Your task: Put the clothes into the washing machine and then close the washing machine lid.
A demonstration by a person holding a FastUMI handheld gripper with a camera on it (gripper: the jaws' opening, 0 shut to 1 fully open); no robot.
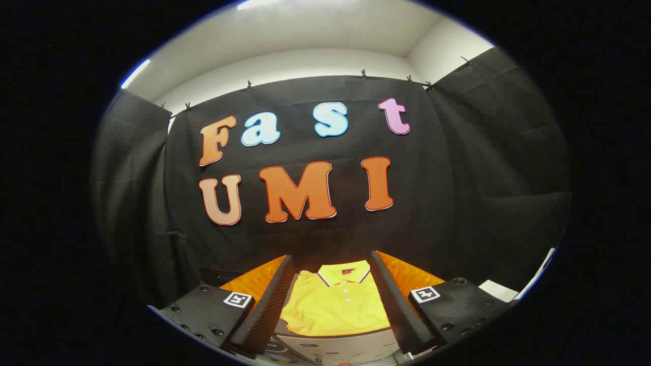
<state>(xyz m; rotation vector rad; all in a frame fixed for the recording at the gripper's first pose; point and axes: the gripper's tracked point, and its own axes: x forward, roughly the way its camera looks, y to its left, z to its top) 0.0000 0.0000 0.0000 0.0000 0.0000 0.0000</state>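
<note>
A yellow polo shirt (335, 305) with a striped collar and a buttoned placket lies folded flat, collar towards the booth wall. It rests on a pale grey surface (335, 348) with printed markings along its near edge, which looks like the washing machine's top; whether the lid is open or closed cannot be told. My gripper (331, 256) is open, its two fingers spread wide on either side of the shirt. The left finger (269, 305) runs along the shirt's left edge and the right finger (396, 305) along its right edge. Neither finger presses on the cloth.
The black cloth wall (457, 203) stands close behind the shirt and wraps round both sides. A white flat object (498, 291) lies off to the right, beyond the right finger. White ceiling with light strips shows above the cloth.
</note>
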